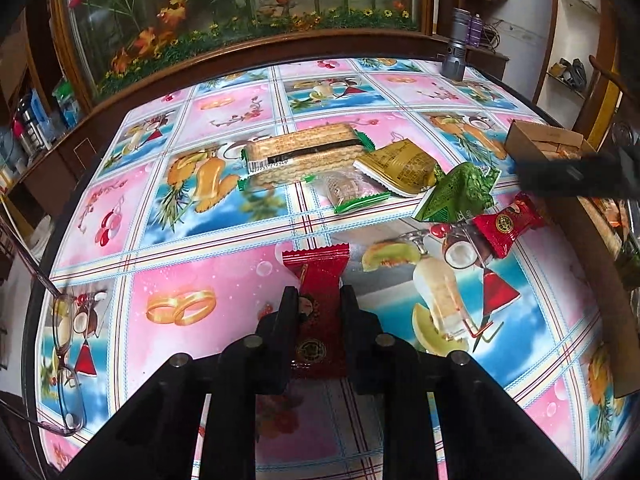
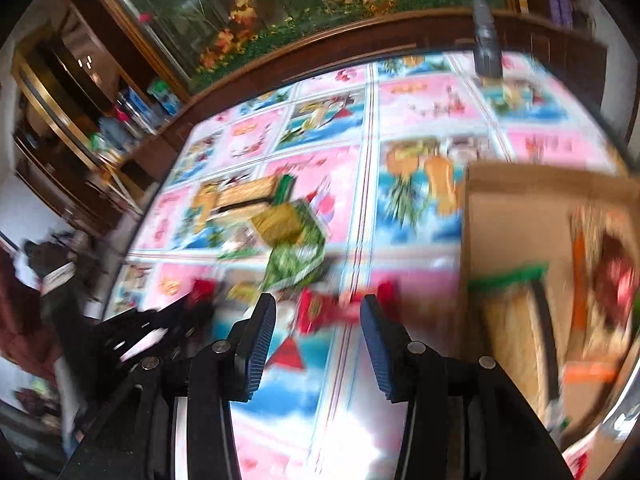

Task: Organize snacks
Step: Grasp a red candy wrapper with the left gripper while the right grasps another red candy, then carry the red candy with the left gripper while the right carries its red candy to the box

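Two views to work from. Left wrist first: my left gripper sits low centre, fingers narrowed against the sides of a long red packet lying on the tablecloth. I judge it gripped; I'd lift straight up and carry it toward the cardboard box at the upper right, clear of the small red snack. Right wrist, badly blurred: my right gripper hangs wide and empty over that snack, box at right.

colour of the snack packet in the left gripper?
Red with a gold emblem, on the snack packet between the left gripper fingers; clearest in the left wrist view.
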A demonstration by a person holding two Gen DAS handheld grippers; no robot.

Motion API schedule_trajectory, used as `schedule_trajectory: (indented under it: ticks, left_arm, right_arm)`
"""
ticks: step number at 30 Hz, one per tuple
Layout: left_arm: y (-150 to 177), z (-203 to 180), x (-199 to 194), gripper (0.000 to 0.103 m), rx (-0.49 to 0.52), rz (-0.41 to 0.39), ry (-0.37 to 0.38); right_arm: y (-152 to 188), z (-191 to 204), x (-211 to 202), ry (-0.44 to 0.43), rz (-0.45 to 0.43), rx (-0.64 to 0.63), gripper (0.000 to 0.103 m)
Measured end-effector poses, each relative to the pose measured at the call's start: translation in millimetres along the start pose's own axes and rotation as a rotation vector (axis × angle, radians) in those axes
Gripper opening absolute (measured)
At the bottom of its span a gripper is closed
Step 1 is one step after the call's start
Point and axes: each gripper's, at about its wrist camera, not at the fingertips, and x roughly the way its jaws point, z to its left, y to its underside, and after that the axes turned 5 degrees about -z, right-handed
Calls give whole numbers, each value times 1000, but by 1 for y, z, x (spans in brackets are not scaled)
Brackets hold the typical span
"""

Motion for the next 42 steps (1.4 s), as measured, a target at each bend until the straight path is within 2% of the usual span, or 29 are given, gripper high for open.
schedule_trajectory:
  ticks: [2, 4, 7, 12, 13, 15, 17, 19, 22, 23, 25, 26, 27, 29, 31, 33, 42]
  left_arm:
    - [0, 2, 0, 20, -8, 0, 11]
    - [-1, 4, 1, 20, -19, 3, 24]
    - [-1, 4, 1, 20, -13, 6, 24]
    - [-1, 5, 1, 20, -22, 10, 29]
    - [-1, 5, 1, 20, -20, 10, 29]
    - [-1, 5, 1, 20, -20, 7, 28]
    - [-1, 5, 1, 20, -21, 8, 31]
    - [-1, 4, 2, 20, -21, 5, 29]
    - [-2, 4, 0, 20, -20, 0, 22]
    - [-2, 4, 0, 20, -21, -2, 22]
    - [-2, 6, 0, 19, -31, -3, 26]
    - [-2, 7, 0, 18, -37, -4, 26]
    - [-2, 8, 1, 18, -41, -5, 24]
    - [-3, 10, 1, 18, -62, -7, 37]
    - [-4, 14, 0, 18, -97, -6, 82]
    - [-4, 14, -1, 18, -108, -14, 102]
    - [-7, 6, -8, 18, -96, -40, 99]
  right_arm:
    - [-8, -3, 11, 10, 1, 18, 48]
    - [-12, -7, 23, 15, 41, 37, 48]
    - [-4, -6, 21, -1, 71, 33, 48]
    - [29, 10, 13, -136, 157, 10, 51]
    - [30, 13, 13, -133, 157, -9, 51]
    - [31, 18, 11, -52, 120, -51, 51]
    - [30, 19, 17, 33, 119, -70, 51]
    - [32, 18, 23, 38, 126, -37, 46]
    - [38, 27, 23, 49, 94, -37, 46]
    - [42, 35, 24, 88, 72, -71, 46]
    - [51, 49, 23, 194, 33, -153, 34]
    - [55, 57, 24, 255, 14, -210, 21]
    - [58, 61, 24, 276, 2, -246, 20]
    - [60, 58, 21, 254, -16, -244, 20]
    - [57, 50, 14, 153, -40, -201, 20]
    - [53, 45, 4, 96, -80, -181, 20]
    - [51, 52, -4, 49, -115, -165, 20]
